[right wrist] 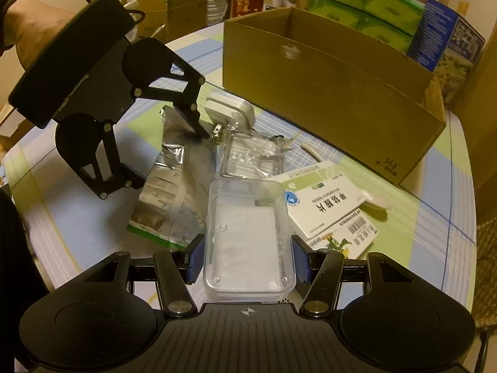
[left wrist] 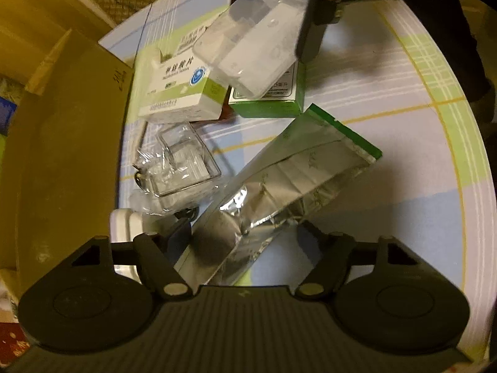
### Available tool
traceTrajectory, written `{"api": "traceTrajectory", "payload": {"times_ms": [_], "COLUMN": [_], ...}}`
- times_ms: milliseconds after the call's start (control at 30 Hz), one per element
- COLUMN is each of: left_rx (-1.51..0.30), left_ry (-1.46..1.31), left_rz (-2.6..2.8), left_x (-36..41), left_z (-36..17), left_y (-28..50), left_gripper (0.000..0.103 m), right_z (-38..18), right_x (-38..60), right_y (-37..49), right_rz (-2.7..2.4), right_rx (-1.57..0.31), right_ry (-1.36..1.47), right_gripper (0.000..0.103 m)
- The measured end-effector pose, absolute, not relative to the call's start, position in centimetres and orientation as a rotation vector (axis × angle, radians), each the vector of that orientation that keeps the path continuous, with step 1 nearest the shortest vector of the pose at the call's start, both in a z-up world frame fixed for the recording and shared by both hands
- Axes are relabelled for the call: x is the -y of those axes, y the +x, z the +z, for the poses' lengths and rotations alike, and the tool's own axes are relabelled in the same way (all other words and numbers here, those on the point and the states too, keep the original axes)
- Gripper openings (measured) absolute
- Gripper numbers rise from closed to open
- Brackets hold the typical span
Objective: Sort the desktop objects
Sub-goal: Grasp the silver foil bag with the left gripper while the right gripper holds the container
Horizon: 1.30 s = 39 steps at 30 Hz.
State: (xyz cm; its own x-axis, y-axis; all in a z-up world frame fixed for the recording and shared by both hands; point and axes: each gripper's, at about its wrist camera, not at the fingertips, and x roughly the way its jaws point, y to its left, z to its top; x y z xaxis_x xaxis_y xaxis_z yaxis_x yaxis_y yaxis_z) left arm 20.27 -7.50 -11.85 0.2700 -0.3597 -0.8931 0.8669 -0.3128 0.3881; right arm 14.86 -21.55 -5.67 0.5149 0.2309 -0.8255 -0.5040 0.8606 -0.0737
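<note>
My right gripper [right wrist: 248, 261] is shut on a clear plastic box [right wrist: 248, 236], its blue pads [right wrist: 195, 261] pressed to both sides. In the left wrist view this clear plastic box [left wrist: 248, 49] hangs tilted above two medicine boxes, carried by the right gripper [left wrist: 276, 9]. My left gripper [left wrist: 245, 230] is open and straddles the near end of a silver foil pouch [left wrist: 279, 183] lying flat on the tablecloth. The right wrist view shows the left gripper [right wrist: 172, 159] over the foil pouch [right wrist: 174, 186], one fingertip [right wrist: 203, 133] at its far edge.
A white-green medicine box [left wrist: 174, 90] and a green box [left wrist: 270, 102] lie mid-table. A small clear case in crinkled film [left wrist: 180, 164] and a white adapter [left wrist: 127, 223] sit beside an open cardboard box [right wrist: 326, 93]. A wooden stick [right wrist: 310, 152] lies near it. Stacked goods stand behind.
</note>
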Motion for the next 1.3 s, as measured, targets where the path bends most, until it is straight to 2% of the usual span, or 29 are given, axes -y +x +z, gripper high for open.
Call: {"api": "traceTrajectory", "payload": {"times_ms": [133, 333, 400, 500, 633, 700, 800, 833, 1000, 1300], "left_rx": [-0.632, -0.957, -0.950, -0.839, -0.755, -0.786, -0.871, -0.903, -1.178, -1.136], "left_ry": [1.309, 1.036, 1.023, 1.163, 1.321, 1.311, 1.221, 1.190, 0.872, 0.923], "left_rz": [-1.270, -1.198, -1.218, -1.246, -1.291, -1.295, -1.244, -1.231, -1.115, -1.107], "left_x": [7.8, 6.4, 5.8, 6.3, 7.0, 7.2, 7.7, 7.6, 5.7, 6.2], "left_z": [-11.4, -9.4, -9.1, -9.8, -11.3, -11.5, -11.3, -11.1, -10.0, -11.2], "left_y": [20.3, 20.3, 19.6, 18.2, 17.1, 17.2, 18.7, 18.9, 21.0, 19.4], "left_gripper": [0.061, 0.060, 0.060, 0.067, 0.067, 0.066, 0.049, 0.048, 0.043, 0.048], "right_z": [-5.7, -6.0, -6.1, -6.4, -6.7, -6.8, -6.8, -6.8, -6.6, -6.6], "right_x": [21.9, 22.4, 22.4, 22.6, 23.0, 23.2, 23.4, 23.5, 23.4, 23.1], "right_y": [14.5, 13.2, 12.6, 11.9, 11.2, 11.0, 10.9, 10.9, 10.9, 10.3], "right_rz": [0.440, 0.438, 0.436, 0.431, 0.413, 0.404, 0.394, 0.393, 0.396, 0.397], "right_rx": [-0.932, -0.937, -0.941, -0.952, -0.964, -0.969, -0.969, -0.970, -0.963, -0.966], "right_ry": [-0.297, -0.242, -0.227, -0.204, -0.178, -0.166, -0.155, -0.150, -0.134, -0.117], "right_gripper": [0.054, 0.054, 0.054, 0.054, 0.054, 0.054, 0.054, 0.054, 0.054, 0.054]}}
